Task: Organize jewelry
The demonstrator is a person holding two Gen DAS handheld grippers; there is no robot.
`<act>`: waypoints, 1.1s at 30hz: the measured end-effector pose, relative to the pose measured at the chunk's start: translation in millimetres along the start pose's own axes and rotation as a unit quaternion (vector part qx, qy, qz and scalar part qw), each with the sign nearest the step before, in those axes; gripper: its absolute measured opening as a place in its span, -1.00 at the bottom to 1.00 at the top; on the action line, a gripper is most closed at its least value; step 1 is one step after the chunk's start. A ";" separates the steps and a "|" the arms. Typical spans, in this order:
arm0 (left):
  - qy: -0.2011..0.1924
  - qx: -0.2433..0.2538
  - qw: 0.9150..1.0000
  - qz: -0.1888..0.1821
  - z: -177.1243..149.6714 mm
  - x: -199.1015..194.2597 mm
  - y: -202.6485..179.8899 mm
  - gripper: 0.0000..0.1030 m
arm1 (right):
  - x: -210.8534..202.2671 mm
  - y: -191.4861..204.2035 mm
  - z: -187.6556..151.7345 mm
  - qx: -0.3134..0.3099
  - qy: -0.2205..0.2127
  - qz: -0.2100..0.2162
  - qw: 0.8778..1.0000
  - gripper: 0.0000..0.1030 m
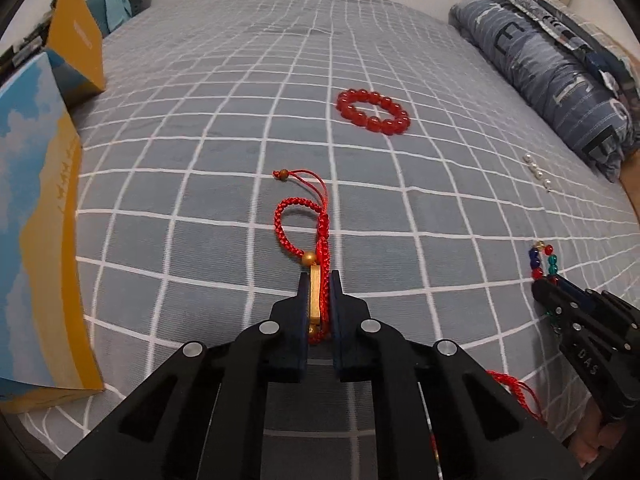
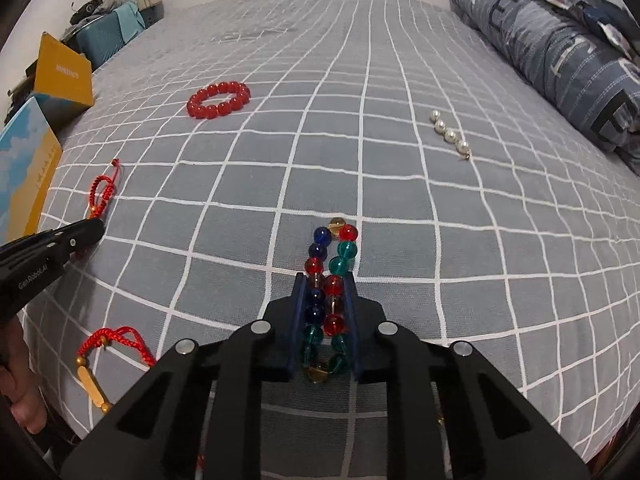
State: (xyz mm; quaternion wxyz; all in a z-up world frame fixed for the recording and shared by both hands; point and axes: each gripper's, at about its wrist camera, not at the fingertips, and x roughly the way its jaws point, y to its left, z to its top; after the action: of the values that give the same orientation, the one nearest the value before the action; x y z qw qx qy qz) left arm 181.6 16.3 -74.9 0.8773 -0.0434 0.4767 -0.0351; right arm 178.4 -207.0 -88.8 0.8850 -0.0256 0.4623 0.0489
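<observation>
Left gripper [image 1: 319, 280], bottom centre of its wrist view: jaws pressed in on the red braided cord bracelet with a gold bar charm [image 1: 316, 264], bar caught between the pads, braided loop trailing forward onto the grey bedsheet with white grid lines [image 1: 200, 160]. Right gripper [image 2: 325, 280], bottom centre of its own view: jaws pinching the glass bead bracelet of red, blue, teal and amber beads [image 2: 328, 280], squeezed into a narrow double row, far end resting on the sheet. A second red cord bracelet with a gold bar [image 2: 96, 356] lies at lower left of the right view. Red round-bead bracelet [image 1: 373, 111] lies upper centre of the left view, well apart; short string of white pearls [image 2: 450, 134] at upper right of the right view. Risk, judged: smooth beads could roll out of the pinch if lifted; trailing cord may snag on fabric. Containers: an open yellow and sky-blue printed box [image 1: 44, 216] at left edge of the left view; interior not visible, contents cannot be told.
</observation>
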 end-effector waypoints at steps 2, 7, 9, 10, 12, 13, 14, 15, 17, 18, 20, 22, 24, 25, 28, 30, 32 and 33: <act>-0.003 0.001 1.000 0.001 -0.3 -0.6 -1.2 -0.84 | -0.2 0.5 0.3 0.001 -0.005 0.000 1.000 -0.67; -0.009 0.000 1.000 -0.007 0.1 -3.7 -1.3 -0.84 | -7.8 0.4 1.3 0.002 -0.026 0.000 1.000 -0.83; -0.012 0.001 1.000 -0.012 0.4 -3.6 -1.8 -0.84 | -8.7 -0.2 0.7 0.004 -0.031 -0.002 1.000 -0.83; -0.011 0.002 1.000 -0.012 0.9 -3.6 -2.7 -0.84 | -8.5 -0.1 0.7 0.003 -0.031 -0.002 1.000 -0.83; -0.017 0.000 1.000 -0.015 1.2 -6.1 -3.0 -0.84 | -12.0 -0.8 1.2 0.006 -0.041 -0.001 0.999 -0.83; -0.019 0.000 1.000 -0.016 1.4 -7.3 -3.0 -0.84 | -15.2 -1.0 1.5 0.006 -0.047 -0.001 0.999 -0.83; -0.022 0.000 1.000 -0.017 1.5 -9.2 -3.3 -0.84 | -19.1 -1.5 2.0 0.008 -0.057 0.001 0.998 -0.83; -0.026 -0.001 0.999 -0.019 1.7 -11.0 -3.2 -0.84 | -21.1 -1.4 2.4 0.009 -0.062 0.001 0.998 -0.83; -0.031 0.000 0.999 -0.018 1.9 -12.6 -3.8 -0.84 | -23.7 -1.9 3.4 0.011 -0.070 0.001 0.997 -0.83; -0.032 0.002 0.999 -0.016 1.9 -13.0 -4.3 -0.84 | -24.0 -1.9 3.5 0.011 -0.071 0.002 0.997 -0.83; -0.037 0.000 0.999 -0.015 1.9 -14.0 -4.8 -0.84 | -24.5 -1.4 3.7 0.012 -0.076 0.000 0.997 -0.83; -0.044 0.002 0.999 -0.014 2.2 -16.3 -6.0 -0.84 | -26.4 -1.0 4.2 0.012 -0.084 -0.002 0.996 -0.83; -0.055 0.005 0.998 -0.011 2.3 -20.1 -7.1 -0.84 | -29.9 -1.5 4.6 0.013 -0.093 -0.004 0.996 -0.83; -0.059 0.004 0.998 -0.011 2.3 -21.4 -7.2 -0.84 | -31.4 -1.9 4.5 0.013 -0.097 -0.005 0.995 -0.83; -0.087 0.013 0.996 -0.001 1.8 -29.3 -10.7 -0.84 | -34.8 -2.3 4.2 0.016 -0.109 -0.009 0.994 -0.83; -0.104 0.016 0.994 0.003 1.5 -35.2 -12.9 -0.84 | -38.1 -2.2 4.3 0.017 -0.119 -0.010 0.993 -0.83; -0.122 0.018 0.992 0.008 1.2 -41.6 -15.1 -0.84 | -42.5 -1.9 4.5 0.019 -0.130 -0.012 0.991 -0.83; -0.131 0.021 0.991 0.011 0.8 -44.5 -16.3 -0.84 | -43.6 -1.4 4.4 0.020 -0.133 -0.013 0.991 -0.83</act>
State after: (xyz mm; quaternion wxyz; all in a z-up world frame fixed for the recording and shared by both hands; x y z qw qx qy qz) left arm 157.7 4.7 -35.5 0.9333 -0.0239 0.3571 -0.0296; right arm 157.3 -210.8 -50.5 0.9395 -0.0077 0.3412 0.0309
